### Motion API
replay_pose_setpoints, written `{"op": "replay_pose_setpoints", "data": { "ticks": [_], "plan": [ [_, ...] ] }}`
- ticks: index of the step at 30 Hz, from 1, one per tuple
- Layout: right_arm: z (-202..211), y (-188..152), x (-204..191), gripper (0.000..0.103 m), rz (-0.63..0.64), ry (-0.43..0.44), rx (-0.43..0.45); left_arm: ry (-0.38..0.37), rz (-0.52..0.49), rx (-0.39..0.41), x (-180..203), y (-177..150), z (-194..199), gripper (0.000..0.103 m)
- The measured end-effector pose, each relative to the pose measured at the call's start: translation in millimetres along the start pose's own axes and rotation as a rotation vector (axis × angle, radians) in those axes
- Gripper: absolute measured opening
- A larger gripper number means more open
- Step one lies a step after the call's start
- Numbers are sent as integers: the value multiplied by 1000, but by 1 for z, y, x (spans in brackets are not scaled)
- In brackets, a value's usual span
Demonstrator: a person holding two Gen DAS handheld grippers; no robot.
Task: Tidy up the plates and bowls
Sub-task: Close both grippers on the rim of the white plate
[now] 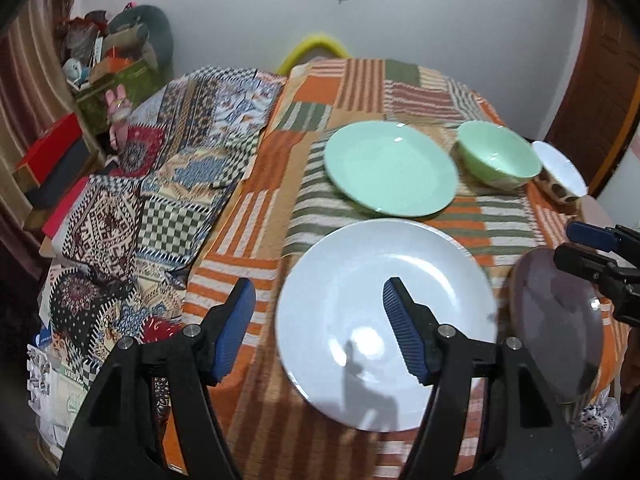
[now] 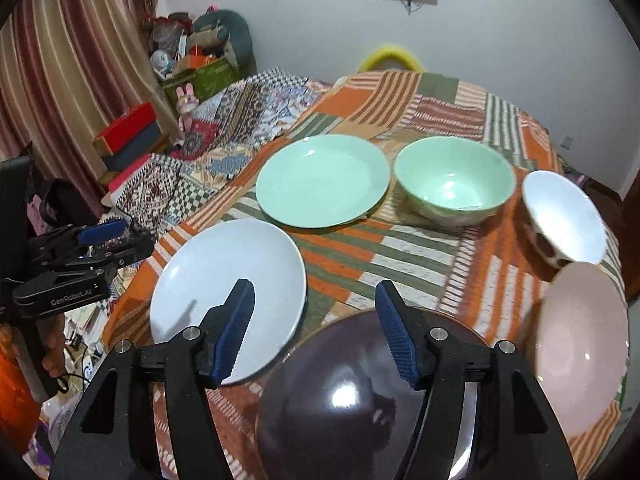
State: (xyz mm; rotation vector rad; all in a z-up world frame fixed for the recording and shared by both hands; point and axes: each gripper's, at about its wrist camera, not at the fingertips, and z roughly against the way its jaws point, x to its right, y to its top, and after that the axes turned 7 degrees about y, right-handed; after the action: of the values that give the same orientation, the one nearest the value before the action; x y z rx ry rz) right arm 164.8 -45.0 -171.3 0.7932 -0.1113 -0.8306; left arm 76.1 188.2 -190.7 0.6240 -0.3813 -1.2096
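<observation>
Left gripper (image 1: pixel 318 330) and right gripper (image 2: pixel 316 330) hang with jaws released, empty, above white plate (image 1: pixel 360 280) and dark plate (image 2: pixel 340 400).

Plates and bowls, spread apart on patchwork cloth.
White plate (image 2: pixel 228 296), green plate (image 2: pixel 322 180), green bowl (image 2: pixel 454 184), spotted bowl (image 2: pixel 564 216), dark plate (image 2: pixel 340 392), pink plate (image 2: pixel 580 356): all upright, unstacked.

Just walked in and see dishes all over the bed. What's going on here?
A person holds a gripper in each hand over dishes spread on a striped blanket. The left gripper hangs open over the white plate; the right gripper hangs open over a dark plate. Neither holds anything. A green plate, green bowl, spotted bowl and pink plate lie separate, unstacked.
</observation>
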Motion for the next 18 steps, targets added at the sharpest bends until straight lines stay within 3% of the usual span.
{"op": "replay_pose_setpoints", "data": {
  "ticks": [9, 14, 16, 18],
  "plan": [
    [-50, 4, -2, 59, 12, 5, -119, 4, 29, -114, -29, -14, -47, 66],
    [-71, 3, -1, 59, 14, 6, -175, -36, 41, -150, -35, -21, -64, 66],
    [-78, 2, -1, 59, 10, 7, -194, -56, 43, -154, -36, -24, -67, 64],
    [-82, 1, 1, 59, 8, 8, -210, -73, 41, -159, -36, -25, -70, 54]
  ]
}}
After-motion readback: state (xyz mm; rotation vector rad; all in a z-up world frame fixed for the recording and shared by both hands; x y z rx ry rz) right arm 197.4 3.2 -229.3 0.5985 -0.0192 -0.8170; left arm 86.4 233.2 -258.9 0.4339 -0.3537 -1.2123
